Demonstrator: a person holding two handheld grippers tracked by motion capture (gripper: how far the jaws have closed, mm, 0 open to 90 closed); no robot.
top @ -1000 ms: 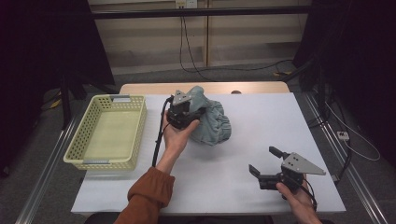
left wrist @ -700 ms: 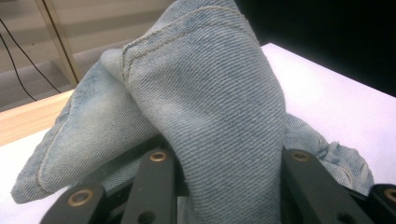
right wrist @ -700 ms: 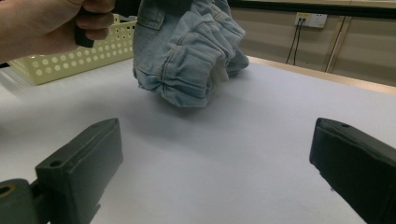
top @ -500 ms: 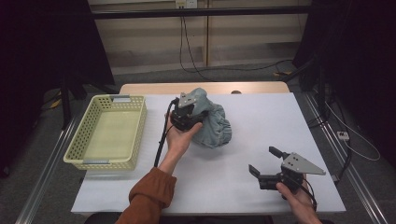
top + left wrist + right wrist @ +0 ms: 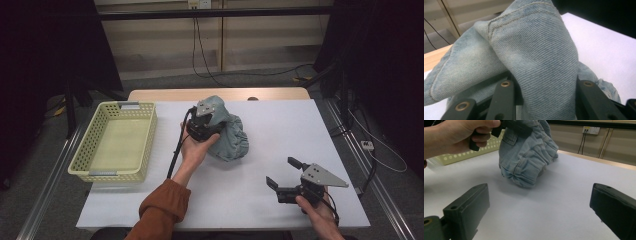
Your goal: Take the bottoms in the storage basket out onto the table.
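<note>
Since a moment ago the left gripper sits a little further right over the jeans, and its jaws have just been opening a bit, with a thick fold of blue cloth between them. They look clamped on that fold in the left gripper view, where the jeans bulge up between the two black jaws. The left hand reaches forward from the bottom, palm up under the gripper, with a rust-orange sleeve behind it. The jeans rest in a bunched heap near the middle of the table, with the top part lifted by the left gripper. The right gripper stays low near the front right of the table, held by the right hand, and its jaws stand wide apart with nothing between them. A yellow basket sits at the left of the table. Behind the table are a wood strip, pale wall panels, and black cables on the floor. Dark curtains hang at both sides. The left gripper's jaw tips are hidden by the cloth, so how tight the grip is stays hard to see.
</note>
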